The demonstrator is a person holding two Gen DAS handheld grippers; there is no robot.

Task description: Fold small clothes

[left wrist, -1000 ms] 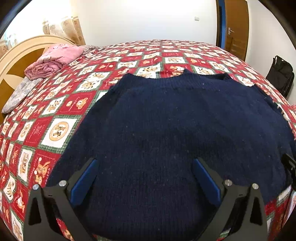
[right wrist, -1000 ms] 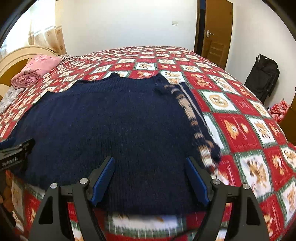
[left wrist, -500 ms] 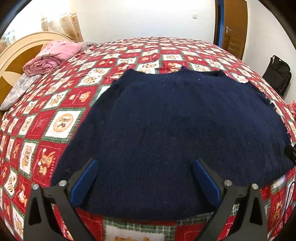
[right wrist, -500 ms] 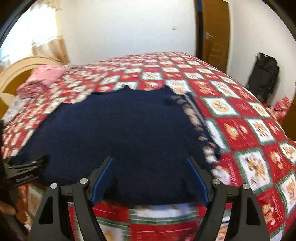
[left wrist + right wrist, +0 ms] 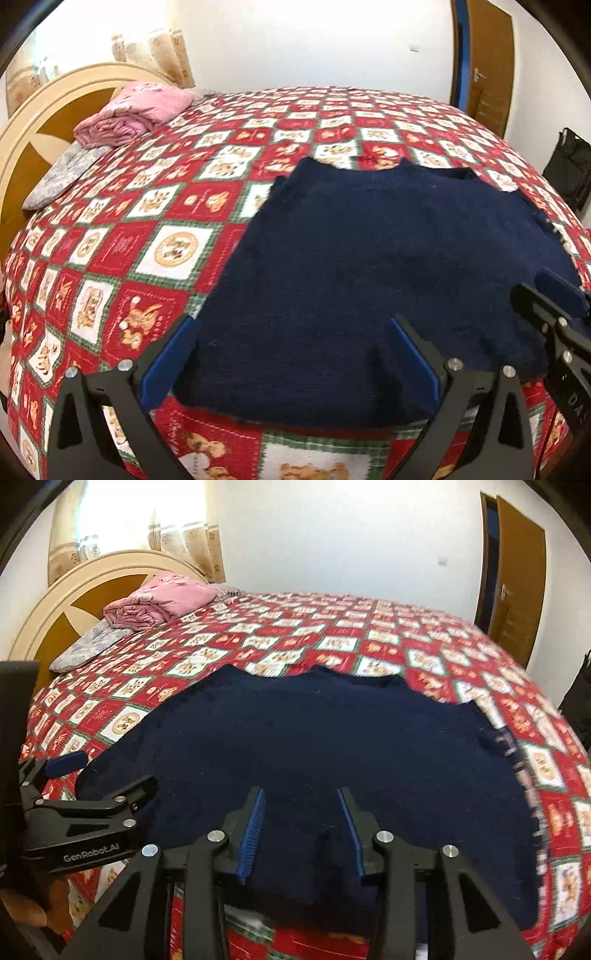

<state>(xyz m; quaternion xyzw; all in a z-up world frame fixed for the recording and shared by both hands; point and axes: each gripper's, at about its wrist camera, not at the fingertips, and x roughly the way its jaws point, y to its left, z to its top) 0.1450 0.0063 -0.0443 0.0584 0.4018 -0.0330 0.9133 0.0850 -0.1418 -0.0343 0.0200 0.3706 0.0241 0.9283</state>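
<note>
A dark navy knit sweater lies flat on the bed, hem toward me; it also shows in the right wrist view. My left gripper is wide open and empty above the hem's left part. My right gripper has its jaws partly closed, apart and empty, over the hem's middle. The right gripper shows at the right edge of the left wrist view. The left gripper shows at the left of the right wrist view. A patterned strip runs along the sweater's right edge.
The bed has a red, white and green checked cover. Folded pink bedding and a grey pillow lie by the cream headboard. A wooden door and a black bag stand at the right.
Both grippers have moved left and drawn back toward the hem. The right gripper's jaws have narrowed from wide open to partly closed. The sweater has not moved.
</note>
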